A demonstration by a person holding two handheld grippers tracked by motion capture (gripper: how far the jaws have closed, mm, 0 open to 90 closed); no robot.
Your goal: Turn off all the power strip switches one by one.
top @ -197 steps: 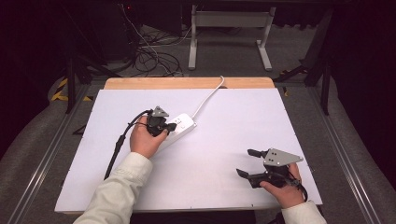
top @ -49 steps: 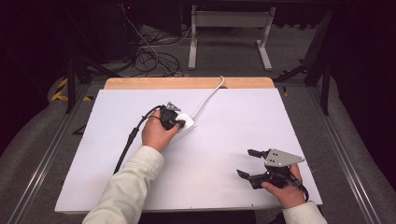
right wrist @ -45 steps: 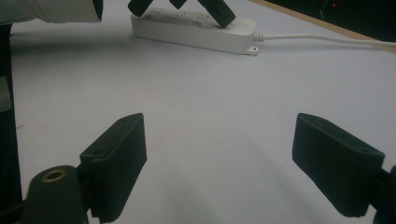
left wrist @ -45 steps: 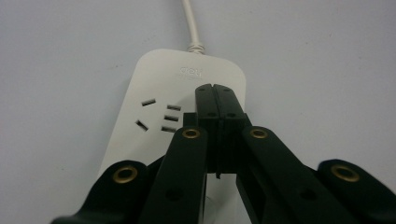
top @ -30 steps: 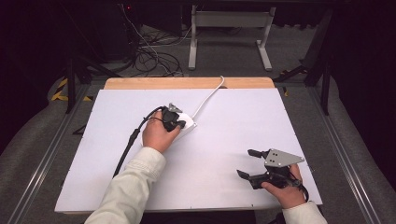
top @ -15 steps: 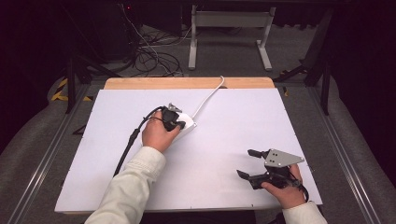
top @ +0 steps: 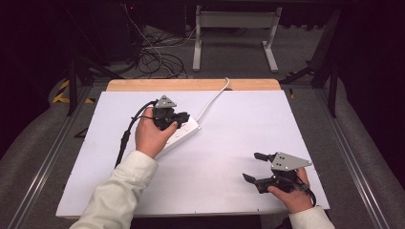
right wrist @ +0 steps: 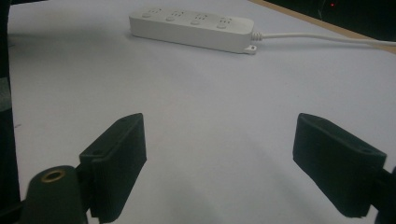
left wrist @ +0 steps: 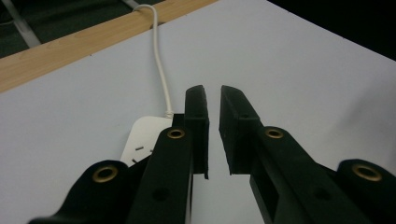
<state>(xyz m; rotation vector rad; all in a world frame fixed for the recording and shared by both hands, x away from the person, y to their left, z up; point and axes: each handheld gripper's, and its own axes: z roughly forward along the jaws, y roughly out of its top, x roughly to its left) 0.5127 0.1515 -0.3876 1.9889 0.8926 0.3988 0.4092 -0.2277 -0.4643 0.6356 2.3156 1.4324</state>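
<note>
A white surface [top: 229, 191] is shown with a white power strip [top: 184, 134] lying just under the left tool [left wrist: 212, 93], whose jaws are narrowed to a slit with nothing between them. The right tool [top: 254, 166] is held wide and empty, well apart. A square, gentle approach to the strip's cord end is advised.

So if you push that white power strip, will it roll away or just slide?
The power strip looks flat and boxy, so it would probably slide, not roll or tip. Its smooth plastic on the smooth white table may skid easily. The white cord looks bendy and runs off the far edge, so it might tug the strip round.
</note>
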